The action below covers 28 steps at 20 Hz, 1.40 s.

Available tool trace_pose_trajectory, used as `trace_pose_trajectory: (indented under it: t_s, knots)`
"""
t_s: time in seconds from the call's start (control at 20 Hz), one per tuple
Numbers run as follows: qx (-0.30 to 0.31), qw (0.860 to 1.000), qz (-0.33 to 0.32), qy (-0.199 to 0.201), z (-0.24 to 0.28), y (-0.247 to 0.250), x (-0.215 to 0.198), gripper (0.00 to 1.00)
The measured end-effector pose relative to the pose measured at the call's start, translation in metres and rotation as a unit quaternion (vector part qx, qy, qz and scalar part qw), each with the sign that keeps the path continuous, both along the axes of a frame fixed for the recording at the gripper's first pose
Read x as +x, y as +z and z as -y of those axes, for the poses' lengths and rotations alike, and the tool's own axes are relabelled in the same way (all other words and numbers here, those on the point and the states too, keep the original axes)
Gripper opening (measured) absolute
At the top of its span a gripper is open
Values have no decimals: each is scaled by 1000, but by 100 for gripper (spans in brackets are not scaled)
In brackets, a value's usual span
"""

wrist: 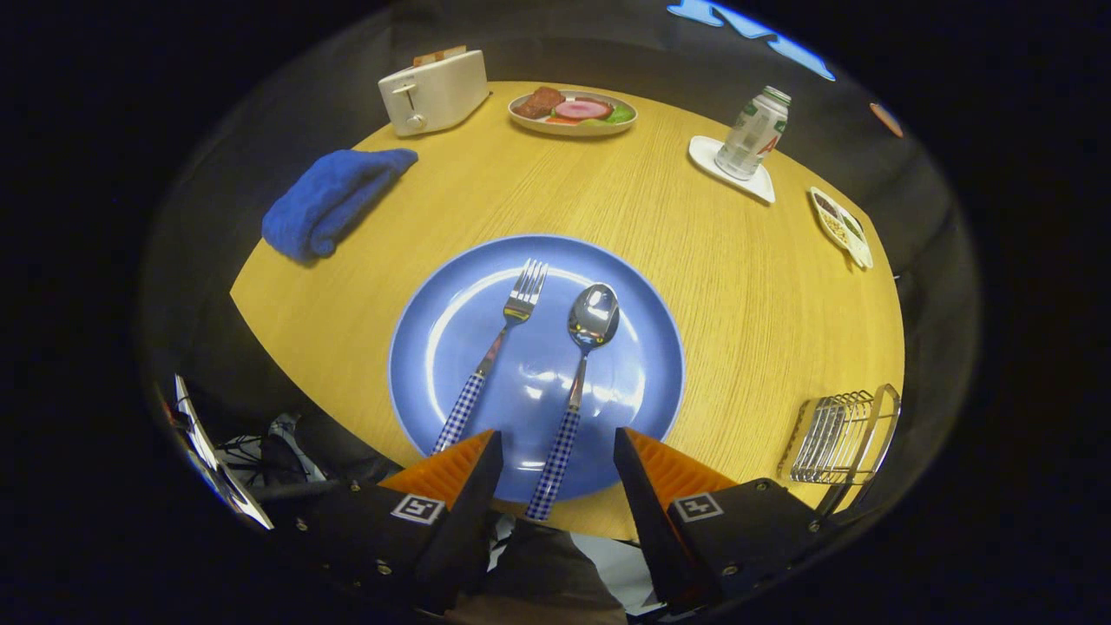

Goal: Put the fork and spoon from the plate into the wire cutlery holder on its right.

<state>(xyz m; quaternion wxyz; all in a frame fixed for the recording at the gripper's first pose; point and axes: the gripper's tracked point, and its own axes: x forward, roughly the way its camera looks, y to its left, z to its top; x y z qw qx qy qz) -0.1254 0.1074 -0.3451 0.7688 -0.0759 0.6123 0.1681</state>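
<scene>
Hovering gripper (555,456), jaws open, spoon (580,382) handle between them. Fork (496,351) left of it on blue plate (647,347). Wire cutlery holder (838,438) right, on desk (746,278).

Hand-held gripper (557,451): black blocks with small screws, square tags, perhaps ribbed finger faces.

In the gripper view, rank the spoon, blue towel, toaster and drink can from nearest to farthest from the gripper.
The gripper is open.
1. spoon, handle between the fingers
2. blue towel, beyond the plate, leftward
3. drink can and toaster, at the table's far side: too close to call
</scene>
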Motion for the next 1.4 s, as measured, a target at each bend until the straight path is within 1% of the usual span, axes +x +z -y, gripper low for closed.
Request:
trace_pose_trajectory:
  t_s: [0.05,0.15,0.4,0.55,0.65,0.7,0.75,0.8,0.95,1.1,1.3,1.4]
  knots:
    - [-1,1000,-7,0,-1,1,1,79]
    - [-11,1000,-18,3,1,-4,2,55]
    - [-55,997,-45,5,9,-6,0,55]
    - [-63,995,-81,9,10,-9,-7,55]
    - [-74,993,-92,12,12,-8,-7,55]
    - [-70,993,-96,16,9,-11,-7,55]
    - [-67,994,-85,3,14,-14,-13,54]
    - [-62,994,-95,9,3,-16,1,12]
    - [-62,992,-111,20,7,-13,2,11]
    - [-48,992,-110,29,6,-11,7,11]
    - [-61,990,-106,66,22,4,19,11]
    - [-51,989,-120,64,30,16,20,11]
